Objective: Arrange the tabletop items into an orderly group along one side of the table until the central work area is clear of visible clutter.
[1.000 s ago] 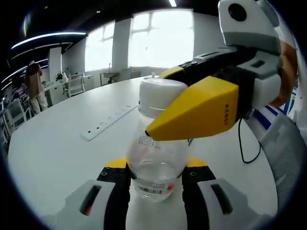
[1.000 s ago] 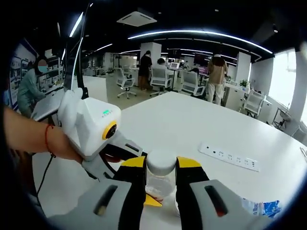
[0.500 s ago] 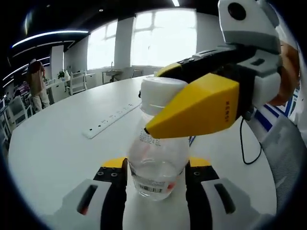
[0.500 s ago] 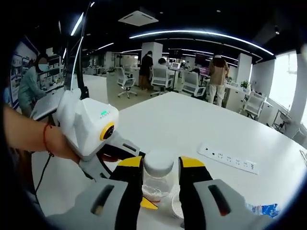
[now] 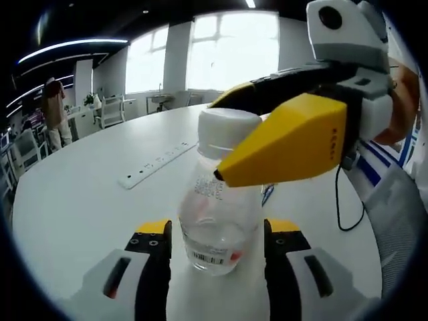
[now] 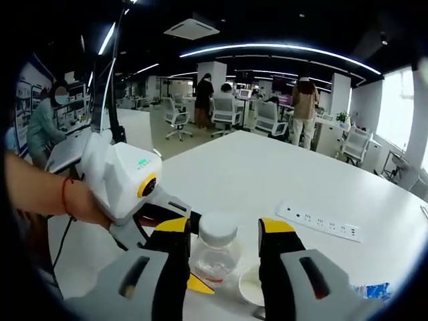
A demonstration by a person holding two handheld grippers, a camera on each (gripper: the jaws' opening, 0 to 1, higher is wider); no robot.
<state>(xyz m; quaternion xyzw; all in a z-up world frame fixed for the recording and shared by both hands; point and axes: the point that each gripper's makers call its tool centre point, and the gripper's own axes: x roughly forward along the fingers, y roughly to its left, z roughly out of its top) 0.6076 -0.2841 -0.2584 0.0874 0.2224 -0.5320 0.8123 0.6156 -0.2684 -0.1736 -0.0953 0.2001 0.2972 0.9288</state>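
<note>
A clear plastic bottle [image 5: 219, 221] with a white cap [image 5: 229, 128] stands upright on the white table [image 5: 80, 214]. My left gripper [image 5: 217, 227] straddles its lower body, open, with a narrow gap on each side. In the left gripper view, my right gripper [image 5: 217, 139] comes in from the right with its yellow jaws on either side of the cap. In the right gripper view the bottle [image 6: 214, 257] stands between my right gripper [image 6: 225, 226], which is open and wider than the cap. My left gripper [image 6: 198, 253], held by a hand, reaches the bottle from the left.
A white power strip [image 5: 155, 164] [image 6: 321, 221] lies on the table beyond the bottle. A small white round thing [image 6: 254, 287] sits beside the bottle, and a blue-and-white wrapper [image 6: 366, 291] lies near it. A black cable [image 5: 341, 200] runs along the table. People and office chairs are far behind.
Both grippers have opened. The right jaws left the cap and the left jaws spread off the bottle's body. The bottle stays upright in place.
</note>
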